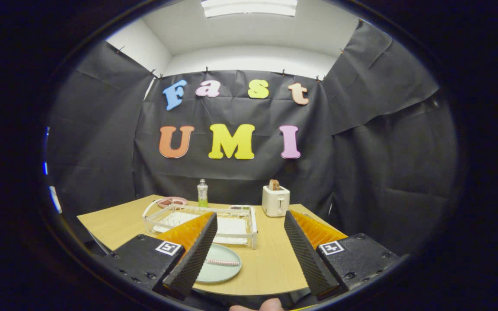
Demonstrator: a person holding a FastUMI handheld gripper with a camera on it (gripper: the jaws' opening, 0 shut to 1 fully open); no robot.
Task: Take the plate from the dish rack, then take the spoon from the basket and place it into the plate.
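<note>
We see a wooden table (270, 263) as the largest thing, and we place the rest by the white wire dish rack (214, 222) standing on it. Just in front of the rack lies the pale green plate (225, 270), round and flat, with the spoon (222, 262) resting across it (its handle looks pinkish and ribbed, the bowl hidden behind a finger). Behind the rack stand a clear bottle (202, 193) with green liquid and, to its right, a white toaster (275, 200) holding toast. The gripper (249, 255) hovers above the table's near edge, its fingers spread wide apart, holding nothing.
</note>
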